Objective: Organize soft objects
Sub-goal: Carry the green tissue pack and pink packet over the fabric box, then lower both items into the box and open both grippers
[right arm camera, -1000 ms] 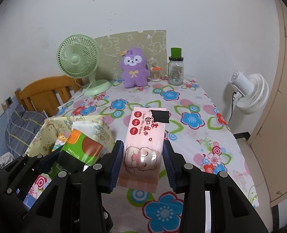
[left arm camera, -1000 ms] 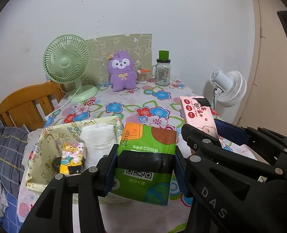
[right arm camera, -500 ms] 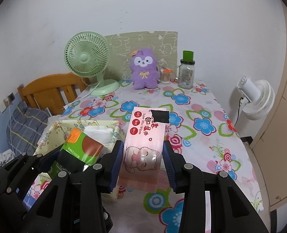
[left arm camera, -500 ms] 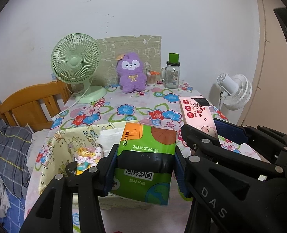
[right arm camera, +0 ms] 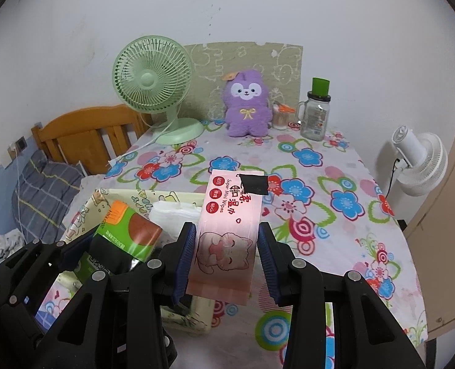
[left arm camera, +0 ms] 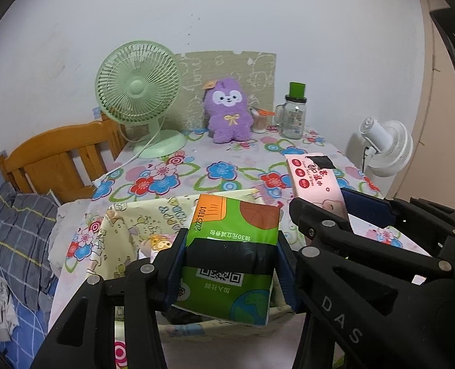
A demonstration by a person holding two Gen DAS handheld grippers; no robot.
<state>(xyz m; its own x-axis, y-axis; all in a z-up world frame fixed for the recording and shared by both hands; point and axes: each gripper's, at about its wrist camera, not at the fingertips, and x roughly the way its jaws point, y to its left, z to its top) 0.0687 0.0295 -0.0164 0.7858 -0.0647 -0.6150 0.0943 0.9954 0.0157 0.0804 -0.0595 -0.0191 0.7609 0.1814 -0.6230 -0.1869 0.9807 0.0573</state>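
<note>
My left gripper (left arm camera: pixel 230 258) is shut on a green tissue pack (left arm camera: pixel 232 246) and holds it above a yellow patterned fabric box (left arm camera: pixel 141 224) at the table's near left. My right gripper (right arm camera: pixel 226 255) is shut on a pink wet-wipes pack (right arm camera: pixel 230 224), held just right of the box (right arm camera: pixel 141 198). The wipes pack also shows in the left wrist view (left arm camera: pixel 312 178), and the green pack in the right wrist view (right arm camera: pixel 126 233). White folded tissue (right arm camera: pixel 175 215) and a small colourful item (left arm camera: pixel 158 243) lie in the box. A purple plush toy (right arm camera: pixel 246 107) stands at the back.
A green desk fan (right arm camera: pixel 153 77) stands back left, its cord trailing over the floral tablecloth (right arm camera: pixel 319 190). A glass jar with green lid (right arm camera: pixel 315 113) and a small cup (right arm camera: pixel 281 115) stand back right. A wooden bed frame (right arm camera: pixel 86 132) is left; a white fan (right arm camera: pixel 418 160) is right.
Both grippers have pulled back and risen with their packs, so more of the table and the box's far rim shows. Each grip is unchanged.
</note>
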